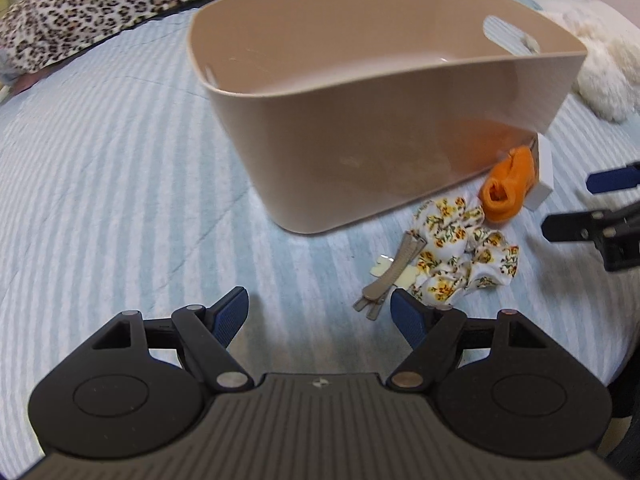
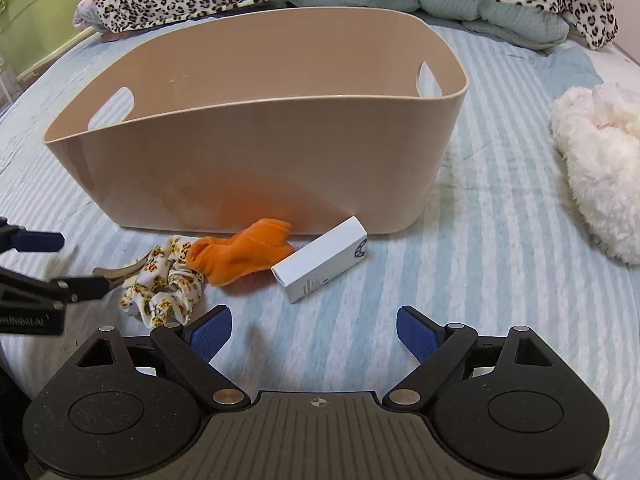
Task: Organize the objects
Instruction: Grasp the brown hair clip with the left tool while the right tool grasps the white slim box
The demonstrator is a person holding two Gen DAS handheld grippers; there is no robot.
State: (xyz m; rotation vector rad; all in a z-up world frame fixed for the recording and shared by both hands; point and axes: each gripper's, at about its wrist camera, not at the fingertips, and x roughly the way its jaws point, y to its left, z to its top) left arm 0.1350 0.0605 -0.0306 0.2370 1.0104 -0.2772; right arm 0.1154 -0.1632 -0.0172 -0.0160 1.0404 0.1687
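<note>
Four loose items wait in front of the bin — nothing picked up yet.

Left wrist view: the left gripper (image 1: 320, 312) hovers with jaws spread and empty just short of the hair clips (image 1: 386, 274) and floral scrunchie (image 1: 460, 258); the beige bin (image 1: 360, 140) looks empty. Right wrist view: the right gripper (image 2: 314, 334), likewise spread and empty, faces the orange sock (image 2: 244, 254) and white box (image 2: 320, 264) — next, I judge, close on one and lift it over the rim.
</note>
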